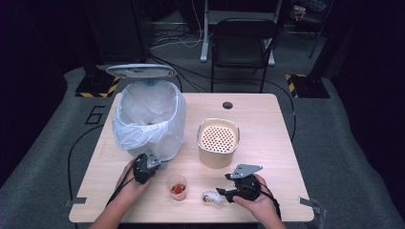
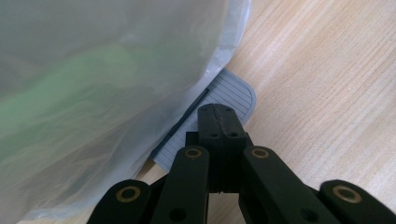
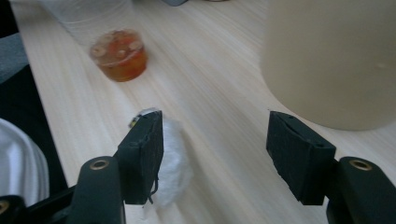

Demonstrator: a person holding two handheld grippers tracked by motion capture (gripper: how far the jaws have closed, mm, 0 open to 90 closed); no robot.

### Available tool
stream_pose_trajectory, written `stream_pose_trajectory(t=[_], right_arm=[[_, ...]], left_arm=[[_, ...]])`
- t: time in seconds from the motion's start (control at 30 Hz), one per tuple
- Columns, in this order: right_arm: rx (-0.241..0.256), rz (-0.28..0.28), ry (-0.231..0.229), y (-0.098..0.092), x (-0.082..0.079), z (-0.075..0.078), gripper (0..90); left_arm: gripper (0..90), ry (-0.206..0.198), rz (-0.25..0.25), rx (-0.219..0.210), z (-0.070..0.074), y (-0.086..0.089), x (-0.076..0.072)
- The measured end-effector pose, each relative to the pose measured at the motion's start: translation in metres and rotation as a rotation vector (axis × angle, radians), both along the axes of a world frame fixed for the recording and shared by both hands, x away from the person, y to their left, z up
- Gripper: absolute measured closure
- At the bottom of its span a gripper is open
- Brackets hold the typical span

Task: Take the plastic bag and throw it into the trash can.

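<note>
Black jaws of the right tongs (image 3: 212, 154) rise closest in the right gripper view, spread wide with nothing clamped. A crumpled white wad (image 3: 173, 163) lies against the inner face of the jaw at 9 o'clock, while the jaw at 3 o'clock stands well apart from it, so the wad sits off-centre in the gap. The coming closure is judged to turn on this offset: a small shift toward 9 o'clock would centre the wad before the jaws meet. No clear long axis can be made out on the wad.

In the high view the right tongs (image 1: 220, 192) are seen near the table's (image 1: 277, 143) front edge, with the wad (image 1: 210, 197) just beside their tips at 9 o'clock, and the right hand is plainly the nearer one. A clear cup (image 1: 177, 187) with red contents stands farther on at 9 o'clock, and a beige perforated container (image 1: 218, 142) at 12 o'clock.

The left tongs (image 2: 219, 114) are shown clenched in the left gripper view, their tips resting on the grey ribbed pedal (image 2: 233, 95) of the lined bin (image 1: 149, 119), which stands with its lid raised. That contact is hidden in the high view, whereas the raised lid (image 1: 141, 71) is shown there and not along the jaws.
</note>
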State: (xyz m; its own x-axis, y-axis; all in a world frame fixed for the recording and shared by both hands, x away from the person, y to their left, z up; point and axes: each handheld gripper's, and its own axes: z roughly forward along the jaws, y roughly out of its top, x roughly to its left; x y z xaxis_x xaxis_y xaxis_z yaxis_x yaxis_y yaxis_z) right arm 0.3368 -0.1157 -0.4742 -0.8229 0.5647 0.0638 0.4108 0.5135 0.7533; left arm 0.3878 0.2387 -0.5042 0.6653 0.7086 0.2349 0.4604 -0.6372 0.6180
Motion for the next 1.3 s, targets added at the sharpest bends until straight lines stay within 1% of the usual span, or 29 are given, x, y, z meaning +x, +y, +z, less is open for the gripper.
stream_pose_trajectory(t=[0.03, 0.1, 0.13, 0.17, 0.23, 0.37, 0.4, 0.43, 0.47, 0.53, 0.57, 0.6, 0.63, 0.67, 0.7, 0.73, 0.77, 0.8, 0.97, 1.0, 1.03, 1.07, 1.1, 1.13, 1.17, 1.2, 1.23, 1.27, 1.3], right_arm=[[-0.005, 0.018, 0.005, 0.001, 0.0, 0.0, 37.3], [0.001, 0.05, 0.019, 0.008, -0.002, -0.003, 38.5], [0.001, 0.05, 0.019, 0.008, -0.002, -0.003, 38.5], [-0.003, 0.057, 0.027, 0.011, -0.002, -0.004, 39.1], [-0.02, 0.085, 0.027, 0.015, -0.002, -0.008, 41.3], [-0.035, 0.095, 0.04, 0.018, -0.003, -0.012, 43.8], [-0.033, 0.095, 0.05, 0.019, -0.003, -0.014, 44.8], [-0.033, 0.095, 0.05, 0.019, -0.003, -0.014, 44.8], [-0.033, 0.108, 0.057, 0.021, -0.003, -0.016, 45.3], [-0.038, 0.122, 0.064, 0.022, -0.002, -0.019, 45.8], [-0.038, 0.122, 0.064, 0.022, -0.002, -0.019, 45.8], [-0.051, 0.135, 0.062, 0.023, -0.001, -0.021, 47.0], [-0.044, 0.126, 0.07, 0.024, -0.002, -0.022, 47.6], [-0.054, 0.139, 0.077, 0.024, -0.001, -0.023, 49.0], [-0.054, 0.139, 0.077, 0.024, -0.001, -0.023, 49.0], [-0.062, 0.142, 0.079, 0.025, 0.0, -0.025, 51.8], [-0.069, 0.155, 0.081, 0.025, 0.001, -0.026, 52.8], [-0.063, 0.139, 0.087, 0.026, 0.001, -0.028, 53.6], [-0.079, 0.155, 0.099, 0.027, 0.002, -0.031, 58.2], [-0.079, 0.155, 0.099, 0.027, 0.002, -0.031, 58.2], [-0.083, 0.154, 0.096, 0.027, 0.003, -0.031, 59.2], [-0.083, 0.154, 0.096, 0.027, 0.003, -0.031, 59.2], [-0.084, 0.149, 0.094, 0.027, 0.002, -0.031, 59.6], [-0.084, 0.146, 0.09, 0.027, 0.002, -0.031, 59.9], [-0.09, 0.15, 0.095, 0.027, 0.002, -0.031, 60.1], [-0.09, 0.148, 0.094, 0.027, 0.002, -0.031, 60.2], [-0.093, 0.151, 0.092, 0.027, 0.002, -0.031, 60.4], [-0.097, 0.147, 0.087, 0.027, 0.002, -0.03, 60.7], [-0.097, 0.147, 0.087, 0.027, 0.002, -0.03, 60.7]], left_arm=[[90.0, -0.003, -0.001, 0.006, 0.0, 0.0, 0.0], [90.0, 0.003, 0.006, -0.005, 0.0, 0.0, 0.0], [90.0, -0.002, -0.001, 0.005, 0.0, 0.0, 0.0], [90.0, 0.0, -0.003, -0.004, 0.0, 0.0, 0.0], [90.0, 0.003, 0.021, -0.01, -0.001, -0.001, -0.001], [90.0, 0.0, 0.016, -0.008, -0.001, -0.001, -0.001], [90.0, -0.03, -0.047, 0.048, 0.002, 0.002, 0.003], [90.0, -0.03, -0.047, 0.048, 0.002, 0.002, 0.003], [90.0, -0.01, -0.01, 0.003, -0.001, -0.001, 0.0], [90.0, -0.014, 0.013, -0.006, -0.001, -0.001, -0.001], [90.0, -0.014, 0.013, -0.006, -0.001, -0.001, -0.001], [90.0, -0.013, -0.001, 0.002, -0.001, -0.001, 0.0], [90.0, -0.011, 0.005, -0.004, -0.001, -0.001, -0.001], [90.0, -0.029, -0.047, 0.051, 0.002, 0.002, 0.003], [90.0, -0.029, -0.047, 0.051, 0.002, 0.002, 0.003], [90.0, -0.007, -0.013, 0.002, -0.001, 0.0, 0.001], [90.0, -0.013, 0.017, -0.01, -0.001, -0.002, -0.001], [90.0, -0.013, 0.017, -0.01, -0.001, -0.002, -0.001], [90.0, -0.013, 0.01, -0.005, -0.001, -0.001, -0.001], [90.0, -0.028, -0.04, 0.045, 0.002, 0.001, 0.002], [90.0, -0.01, -0.007, 0.001, -0.001, -0.001, 0.0], [90.0, -0.012, 0.004, -0.003, -0.001, -0.001, 0.0], [90.0, -0.032, -0.05, 0.055, 0.002, 0.002, 0.003], [90.0, -0.028, -0.04, 0.046, 0.002, 0.001, 0.002], [90.0, -0.03, -0.008, 0.027, 0.0, 0.0, 0.001], [90.0, -0.03, -0.005, 0.025, 0.0, 0.0, 0.001], [90.0, -0.029, -0.041, 0.047, 0.002, 0.001, 0.003], [90.0, -0.02, -0.016, 0.021, 0.0, 0.0, 0.001], [90.0, -0.02, -0.016, 0.021, 0.0, 0.0, 0.001]])
